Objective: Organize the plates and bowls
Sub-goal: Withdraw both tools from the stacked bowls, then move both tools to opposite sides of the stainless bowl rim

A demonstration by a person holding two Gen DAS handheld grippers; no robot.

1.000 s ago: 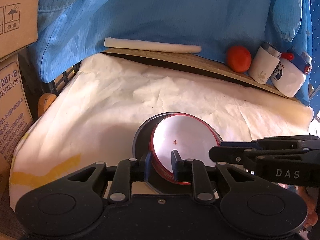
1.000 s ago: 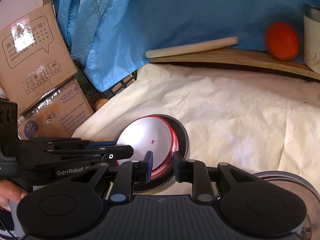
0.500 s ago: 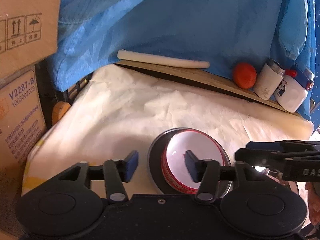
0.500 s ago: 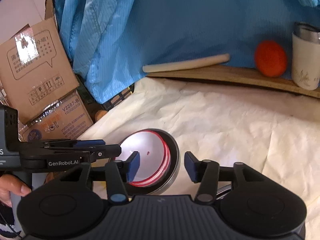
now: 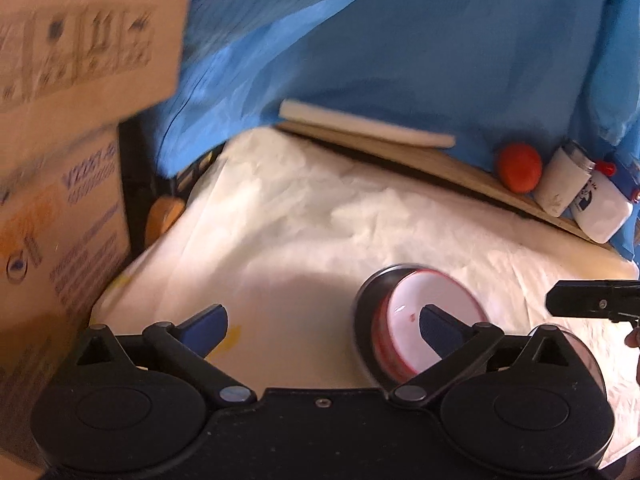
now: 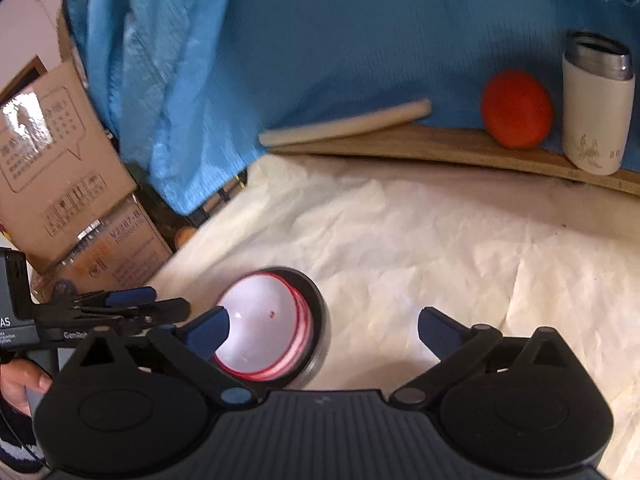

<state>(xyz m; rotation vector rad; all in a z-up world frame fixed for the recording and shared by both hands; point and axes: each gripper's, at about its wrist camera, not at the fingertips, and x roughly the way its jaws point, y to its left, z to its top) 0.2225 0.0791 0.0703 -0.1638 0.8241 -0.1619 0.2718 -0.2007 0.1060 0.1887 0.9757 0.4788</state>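
Note:
A stack of white bowls with red rims (image 5: 428,312) (image 6: 264,320) sits inside a dark metal bowl (image 5: 362,320) (image 6: 318,320) on the cream cloth. My left gripper (image 5: 322,322) is wide open and empty, drawn back to the left of the stack; its right finger overlaps the stack in view. My right gripper (image 6: 322,326) is wide open and empty, to the right of the stack and above the cloth. A clear plate (image 5: 588,356) lies at the right behind the left gripper's body.
Cardboard boxes (image 5: 60,160) (image 6: 68,184) stand at the left edge. Along the back a wooden board (image 6: 440,144) carries a pale rolling pin (image 5: 364,128), an orange ball (image 6: 516,108), a white steel cup (image 6: 596,104) and a white bottle (image 5: 604,212). Blue cloth (image 6: 320,40) hangs behind.
Both grippers went from shut on the red-rimmed bowls to wide open and drew back from the stack. The stack now rests in the dark bowl.

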